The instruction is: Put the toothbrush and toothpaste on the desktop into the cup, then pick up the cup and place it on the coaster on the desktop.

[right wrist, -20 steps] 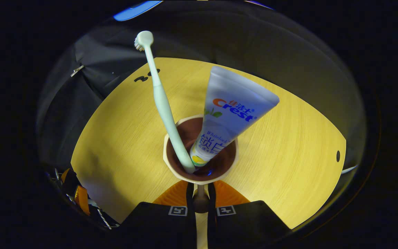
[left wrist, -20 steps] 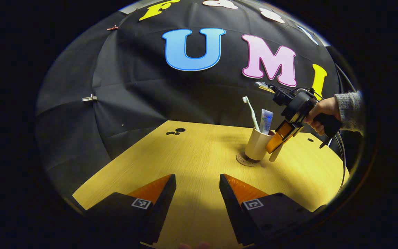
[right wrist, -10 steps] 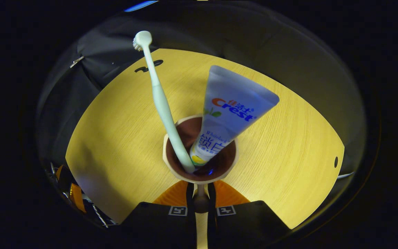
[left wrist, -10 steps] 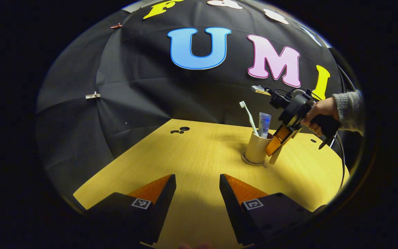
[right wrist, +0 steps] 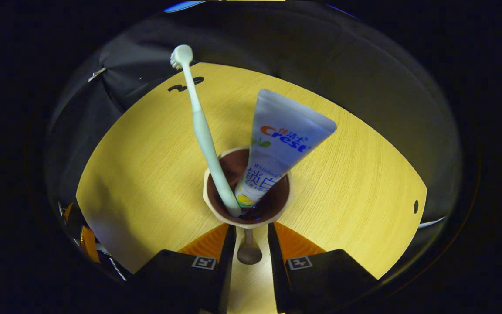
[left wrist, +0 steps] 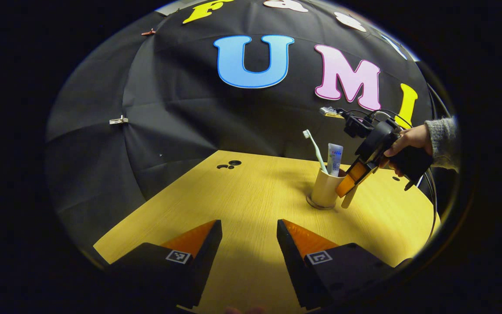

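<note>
A beige cup (left wrist: 324, 190) stands upright on the round coaster (left wrist: 316, 206) at the table's far right. In it lean a pale green toothbrush (left wrist: 315, 150) and a white toothpaste tube (left wrist: 334, 159). My right gripper (left wrist: 347, 183), held by a hand (left wrist: 408, 138), sits against the cup's right side by its handle (left wrist: 348, 197). In the right gripper view the cup (right wrist: 216, 205), toothbrush (right wrist: 203, 131) and tube (right wrist: 277, 139) are just ahead. The right gripper (right wrist: 251, 229) is open, its fingers standing apart on either side of the handle knob (right wrist: 249, 253). My left gripper (left wrist: 249, 235) hovers open over the near table.
The yellow wooden table (left wrist: 242, 192) has small dark holes at the far left (left wrist: 229, 165) and one at the right (left wrist: 395, 178). The black cloth wall rises behind it. The left gripper (right wrist: 86, 244) appears low at the left of the right gripper view.
The cup came down from a tilt onto the coaster and now stands upright. The right gripper's fingers, shut on the handle before, have spread apart. The left gripper has hardly moved.
</note>
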{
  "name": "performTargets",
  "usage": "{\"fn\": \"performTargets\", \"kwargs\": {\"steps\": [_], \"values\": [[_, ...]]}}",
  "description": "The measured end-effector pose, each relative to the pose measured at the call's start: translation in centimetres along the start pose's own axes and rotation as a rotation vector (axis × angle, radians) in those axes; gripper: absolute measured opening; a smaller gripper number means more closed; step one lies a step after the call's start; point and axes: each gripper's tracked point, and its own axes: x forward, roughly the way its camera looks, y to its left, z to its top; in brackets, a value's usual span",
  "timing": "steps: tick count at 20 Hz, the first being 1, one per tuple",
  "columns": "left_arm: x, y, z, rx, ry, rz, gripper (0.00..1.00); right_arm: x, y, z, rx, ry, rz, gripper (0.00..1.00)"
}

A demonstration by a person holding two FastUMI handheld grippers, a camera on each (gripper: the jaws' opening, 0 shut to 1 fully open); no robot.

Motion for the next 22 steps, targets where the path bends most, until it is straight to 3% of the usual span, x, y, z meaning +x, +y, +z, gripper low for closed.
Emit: {"fn": "performTargets", "kwargs": {"steps": [4,5,6,7,9,16,19,20,22], "values": [[-0.6,0.0,0.4,0.003,-0.007,0.000,0.81,-2.1,-0.9,0.0,0.048,-0.074,-0.006,0.59],[-0.9,0.0,0.7,0.001,-0.010,-0.001,0.81,-3.0,-1.1,0.3,0.058,-0.104,-0.009,0.71],[-1.1,0.0,1.1,0.001,-0.015,-0.002,0.81,-4.1,-1.3,0.6,0.070,-0.143,-0.010,0.70],[-1.5,-0.1,1.6,0.002,-0.019,-0.004,0.81,-5.3,-1.4,0.9,0.081,-0.188,-0.017,0.77],[-2.0,-0.5,2.9,0.008,-0.034,-0.015,0.81,-7.7,-2.0,1.5,0.090,-0.289,-0.035,0.73],[-5.3,-3.8,9.6,0.032,-0.087,-0.087,0.81,-21.3,-2.8,1.8,0.198,-0.631,-0.021,0.76],[-6.6,-5.5,12.8,0.029,-0.114,-0.121,0.82,-27.5,-3.4,1.0,0.192,-0.752,-0.040,0.76],[-7.1,-6.0,13.6,0.034,-0.123,-0.130,0.77,-29.2,-3.3,0.5,0.185,-0.785,-0.041,0.77],[-8.0,-6.8,15.6,0.047,-0.146,-0.147,0.81,-32.2,-3.3,-0.2,0.171,-0.841,-0.047,0.80]]}}
